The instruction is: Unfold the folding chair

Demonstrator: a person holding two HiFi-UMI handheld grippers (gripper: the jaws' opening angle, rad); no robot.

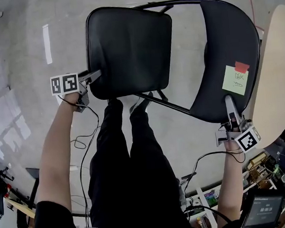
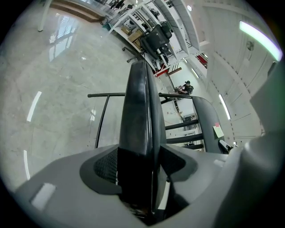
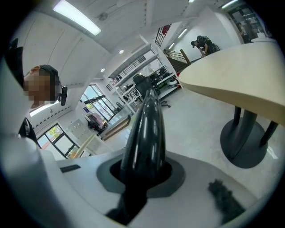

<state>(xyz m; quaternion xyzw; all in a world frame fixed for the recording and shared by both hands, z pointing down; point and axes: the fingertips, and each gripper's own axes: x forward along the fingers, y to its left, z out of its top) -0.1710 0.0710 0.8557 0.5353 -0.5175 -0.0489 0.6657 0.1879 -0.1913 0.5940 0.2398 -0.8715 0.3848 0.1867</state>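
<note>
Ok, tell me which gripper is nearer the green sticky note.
Right. The right gripper clamps the backrest close beside the sticky note; the left gripper clamps the seat, farther away.

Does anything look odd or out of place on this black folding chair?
A pale green sticky note with a red tab is stuck on the black padded backrest, near the right gripper clamping it. Nothing else stands out.

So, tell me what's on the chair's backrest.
A green sticky note with a red tab at its top is stuck there. The right tongs clamp the backrest at its near edge, covering that spot. The note's writing is too small to read.
</note>
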